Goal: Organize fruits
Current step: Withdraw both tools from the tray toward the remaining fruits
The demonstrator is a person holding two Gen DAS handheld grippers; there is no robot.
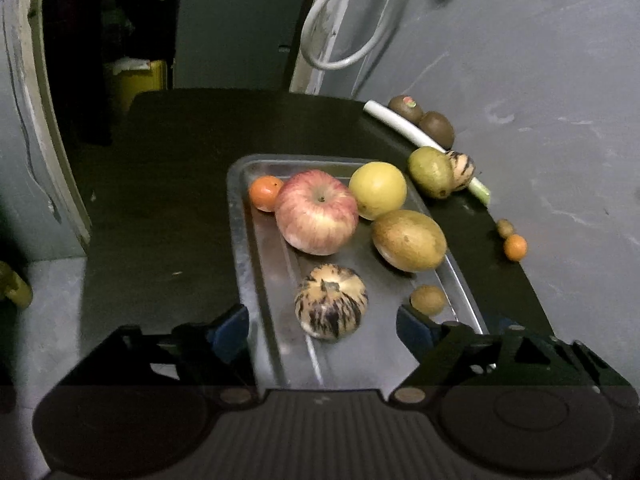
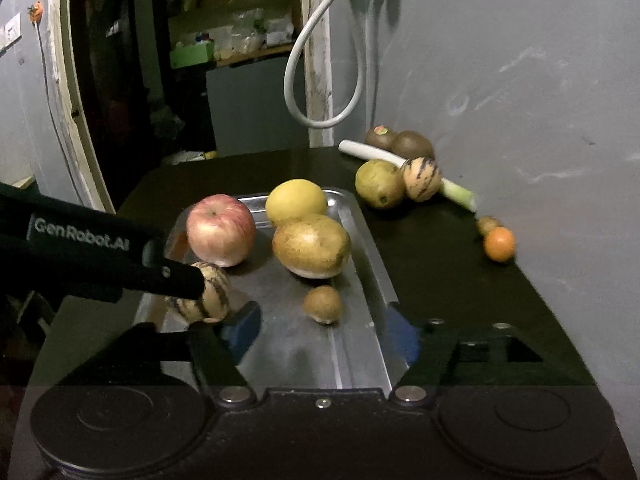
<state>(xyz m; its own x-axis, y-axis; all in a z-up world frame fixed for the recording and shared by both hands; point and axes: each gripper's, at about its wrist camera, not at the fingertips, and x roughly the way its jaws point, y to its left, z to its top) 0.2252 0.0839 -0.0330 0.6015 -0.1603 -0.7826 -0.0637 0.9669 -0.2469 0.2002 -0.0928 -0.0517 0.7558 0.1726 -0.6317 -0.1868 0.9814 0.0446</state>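
Now both grippers, left [image 1: 322, 330] and right [image 2: 322, 330], open: melon [image 1: 331, 307] between left fingers, untouched; six fruits in tray [image 1: 240, 240].

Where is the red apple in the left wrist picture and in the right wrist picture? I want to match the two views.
Left wrist view: the red apple lies in the middle of the picture, at the far end of the metal tray.
Right wrist view: the red apple lies left of centre, behind the left gripper's black finger.
Shared landmark: the yellow round fruit, just right of the apple in both.
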